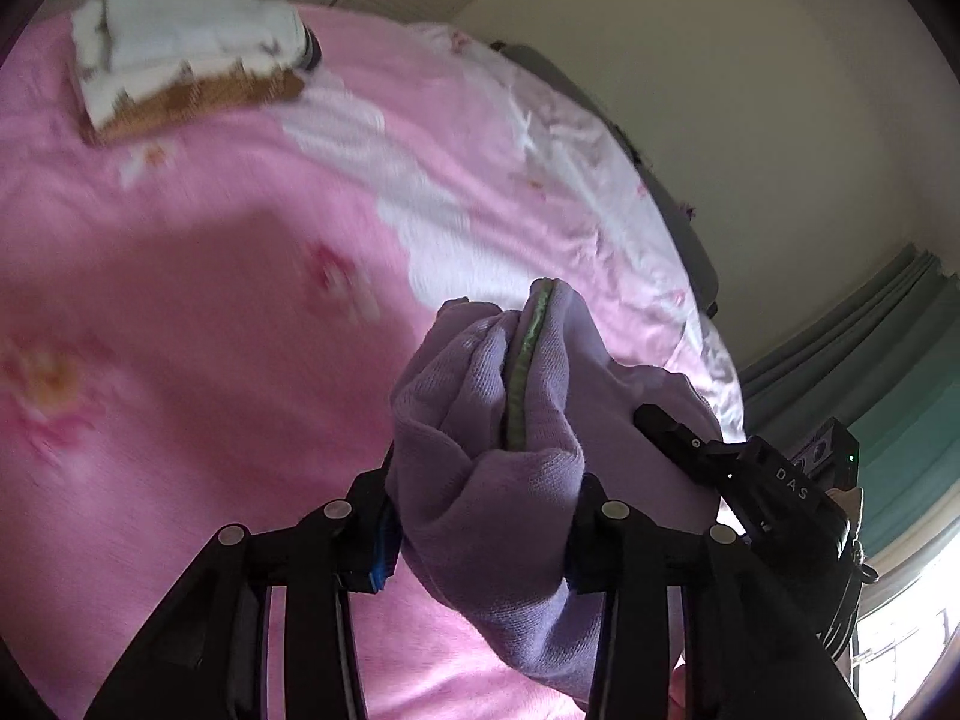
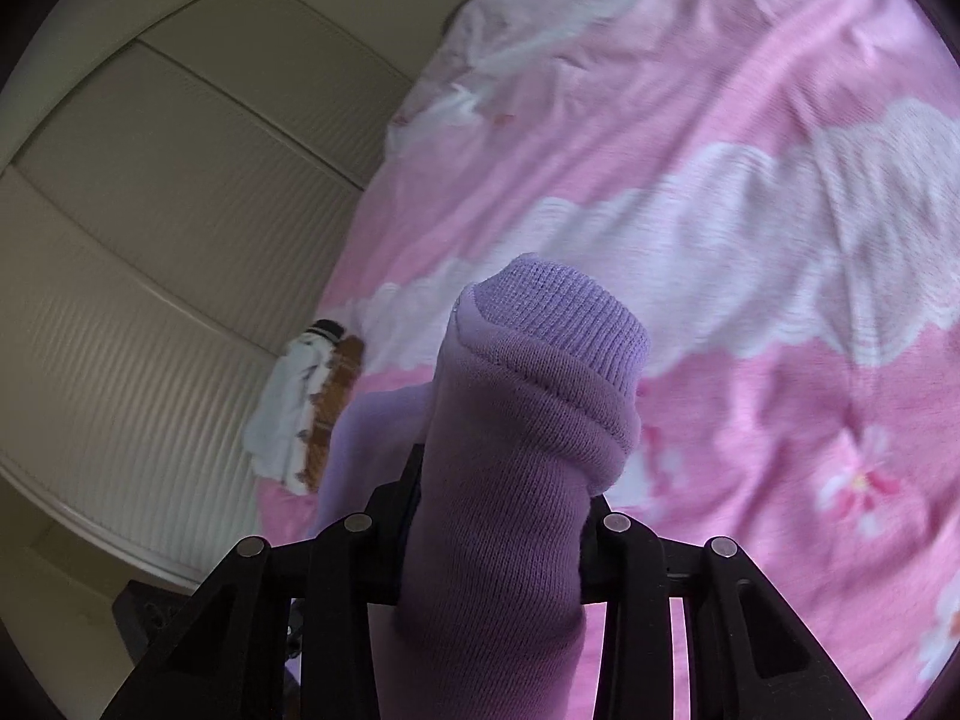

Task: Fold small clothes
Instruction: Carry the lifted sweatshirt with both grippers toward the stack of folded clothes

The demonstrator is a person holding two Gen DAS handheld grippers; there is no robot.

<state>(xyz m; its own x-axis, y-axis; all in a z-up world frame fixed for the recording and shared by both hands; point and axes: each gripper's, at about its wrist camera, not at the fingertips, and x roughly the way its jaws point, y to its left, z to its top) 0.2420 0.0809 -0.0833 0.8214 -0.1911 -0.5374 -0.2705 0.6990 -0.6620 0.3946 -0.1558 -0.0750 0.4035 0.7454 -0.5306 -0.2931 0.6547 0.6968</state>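
Note:
A small lilac knitted garment [image 1: 486, 480] with a green trim strip [image 1: 525, 372] is bunched between the fingers of my left gripper [image 1: 480, 516], which is shut on it and holds it above the bed. My right gripper [image 2: 498, 516] is shut on the same lilac garment [image 2: 510, 480]; its ribbed cuff [image 2: 564, 318] folds over the fingers and hides the fingertips. The right gripper's black body [image 1: 762, 474] shows close on the right in the left wrist view. A folded white and brown garment [image 1: 180, 66] lies on the bed at the far left; it also shows in the right wrist view [image 2: 306, 408].
The bed is covered by a pink blanket with white cloud and flower patterns [image 1: 180, 300], also seen in the right wrist view [image 2: 780, 360]. A cream wardrobe [image 2: 150, 210] stands beside the bed. Teal curtains [image 1: 900, 360] and a bright window are at the right.

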